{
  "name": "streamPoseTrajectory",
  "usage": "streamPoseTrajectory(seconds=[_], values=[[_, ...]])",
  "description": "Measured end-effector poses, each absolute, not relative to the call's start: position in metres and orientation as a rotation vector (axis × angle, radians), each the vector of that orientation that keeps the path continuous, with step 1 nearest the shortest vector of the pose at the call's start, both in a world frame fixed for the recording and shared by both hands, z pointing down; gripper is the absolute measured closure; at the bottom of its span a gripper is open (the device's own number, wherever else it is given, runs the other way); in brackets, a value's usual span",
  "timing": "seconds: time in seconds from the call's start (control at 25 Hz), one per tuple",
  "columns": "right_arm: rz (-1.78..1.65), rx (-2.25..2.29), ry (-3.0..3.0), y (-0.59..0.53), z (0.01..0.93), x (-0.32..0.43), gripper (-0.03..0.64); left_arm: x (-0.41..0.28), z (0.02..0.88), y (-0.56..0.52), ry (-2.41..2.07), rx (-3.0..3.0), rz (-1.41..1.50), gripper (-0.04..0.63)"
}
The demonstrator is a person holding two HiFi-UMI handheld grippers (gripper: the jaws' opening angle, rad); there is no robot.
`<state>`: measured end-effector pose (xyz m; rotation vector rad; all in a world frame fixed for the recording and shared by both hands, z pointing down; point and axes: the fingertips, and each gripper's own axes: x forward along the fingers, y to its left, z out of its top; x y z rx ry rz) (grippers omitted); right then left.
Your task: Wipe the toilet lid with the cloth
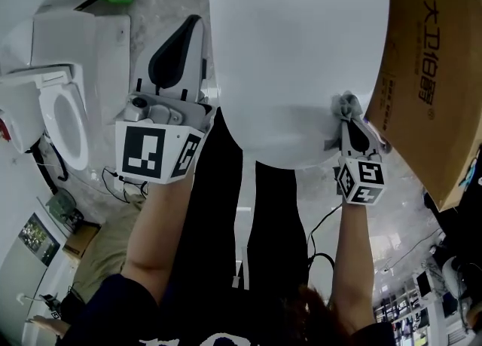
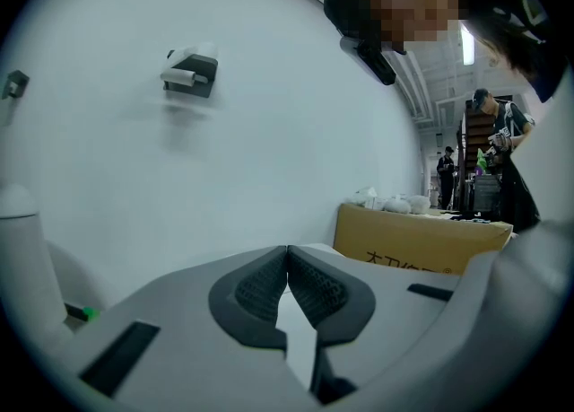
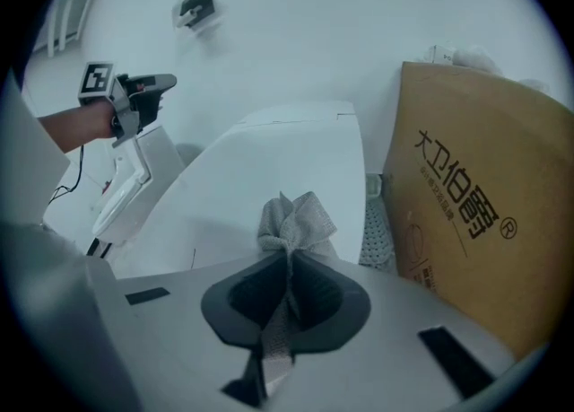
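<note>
Below the head camera, the closed white toilet lid filled the middle of the scene, smooth and glossy. A brown cardboard box stood just beside its right edge. Off the lid's left side, the left gripper hung apart from it. Its jaws were pressed together with nothing between them.

The right gripper sat at the lid's right edge, near the box. Its jaws were clamped on the grey cloth. In the right gripper view the cloth rose above the pads as a bunched tuft, with a strip trailing down behind them. Whether the tuft actually pressed on the lid could not be told.

The cloth looked light, limp and coarsely woven, so it would likely fold and drag rather than push. A hold on the gathered middle, as here, seemed sound. The tuft would probably need firm pressing to spread on so slick a surface.
</note>
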<state>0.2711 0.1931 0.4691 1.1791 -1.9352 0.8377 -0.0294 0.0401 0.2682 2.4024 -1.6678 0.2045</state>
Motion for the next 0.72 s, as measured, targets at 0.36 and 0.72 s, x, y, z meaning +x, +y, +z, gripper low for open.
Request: streamPoseTrajectory(seconds=[0.36, 0.72], values=[[0.761, 0.639, -2.118, 0.227, 0.465, 0.145, 0.582, -0.034, 0.265, 0.062, -1.774, 2.346, 0.217, 0.575], [0.719, 0.262, -2.195, 0.282, 0.465, 0.041, 0.582, -0.030, 0.265, 0.073, -1.831, 2.296, 0.231, 0.575]])
